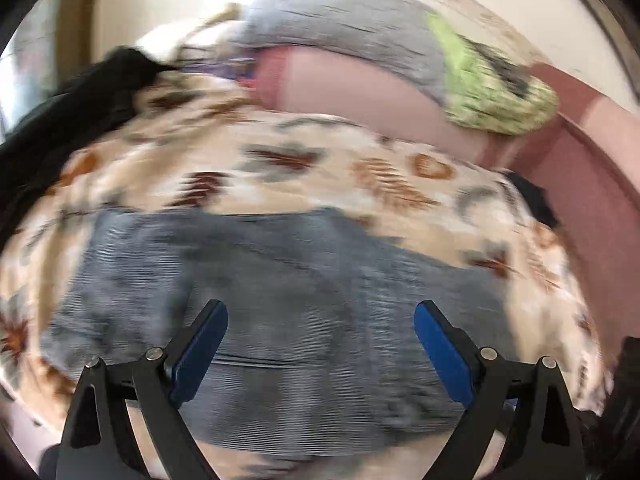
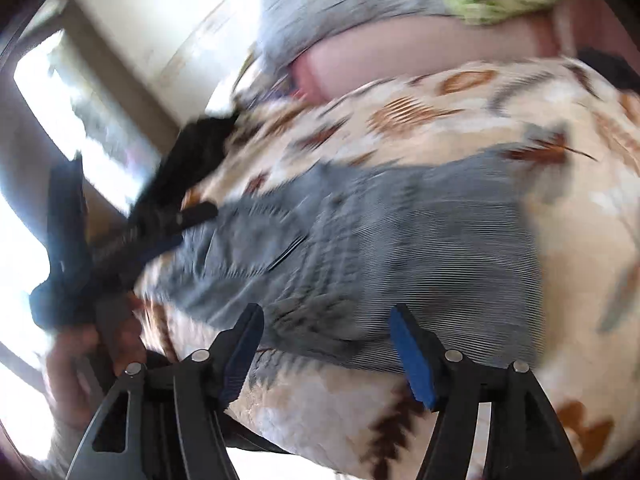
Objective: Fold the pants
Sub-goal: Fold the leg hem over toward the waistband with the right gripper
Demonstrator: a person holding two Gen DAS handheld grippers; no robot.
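Both grippers hang over the bed with nothing in them. Left gripper (image 1: 321, 334) has its blue pads spread wide above the near part of the pants (image 1: 256, 292), and right gripper (image 2: 327, 344) stands with its jaws apart too, no cloth between them, at the near edge of the same garment. In the right wrist view the left-hand tool shows as a dark blur at the far left side, a hand (image 2: 86, 364) wrapped round its handle.

The pants, grey-blue denim, lie as a broad, roughly flattened panel on the patterned blanket (image 1: 360, 176), toward the near edge of the bed. Everything is smeared by motion, so I cannot tell how many layers there are or where waistband and hems lie.

Judging from this, the step in hand is a fresh grasp for the next fold. To do it well, each gripper should come down on a corner of the same edge, pinch all the denim layers but none of the blanket beneath, then lift both ends evenly so the fold lands square.

Farther back lie a pink sheet (image 1: 352, 92), a grey pillow (image 1: 340, 12), a green cloth (image 1: 492, 88) and a black garment (image 1: 92, 88) at the far left.
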